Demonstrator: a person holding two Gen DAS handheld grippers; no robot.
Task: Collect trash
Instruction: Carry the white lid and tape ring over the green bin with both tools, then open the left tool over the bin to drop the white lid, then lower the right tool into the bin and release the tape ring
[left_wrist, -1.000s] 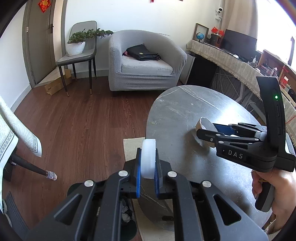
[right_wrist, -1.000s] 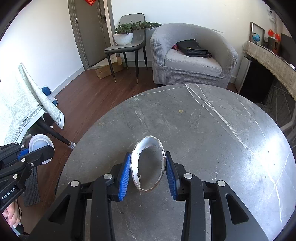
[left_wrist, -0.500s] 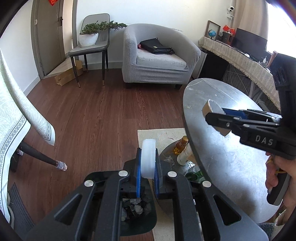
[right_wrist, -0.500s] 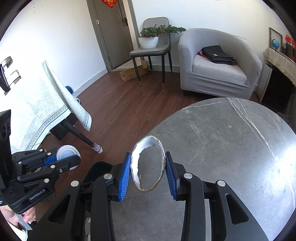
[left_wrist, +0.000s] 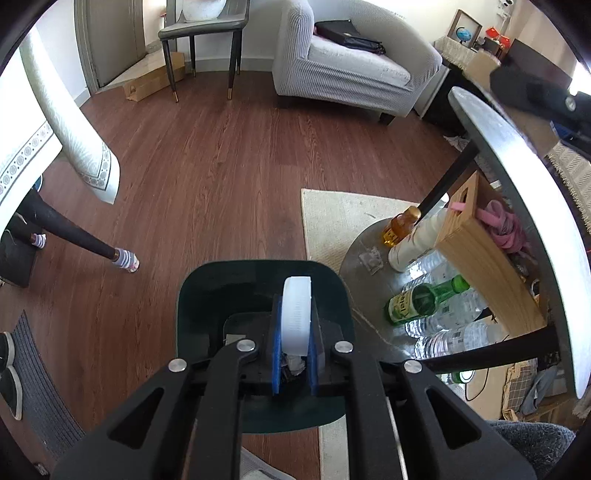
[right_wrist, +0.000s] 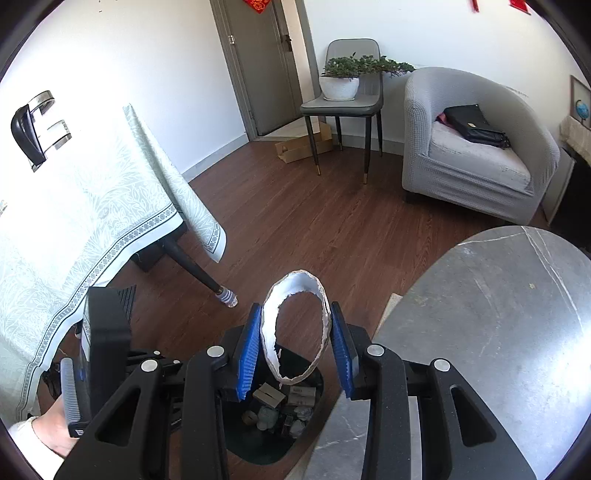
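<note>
Leftmost, the left gripper (left_wrist: 295, 354) is clenched on a white ribbed plastic lid (left_wrist: 296, 315), held on edge directly over the dark green rounded-square trash bin (left_wrist: 258, 273) on the brown wood floor (left_wrist: 207, 155). Further right, the right gripper (right_wrist: 295, 354) grasps a torn white paper ring (right_wrist: 295, 325) between its blue pads (right_wrist: 248, 354), above the same bin's scraps, beside the grey marble round table (right_wrist: 498, 332).
</note>
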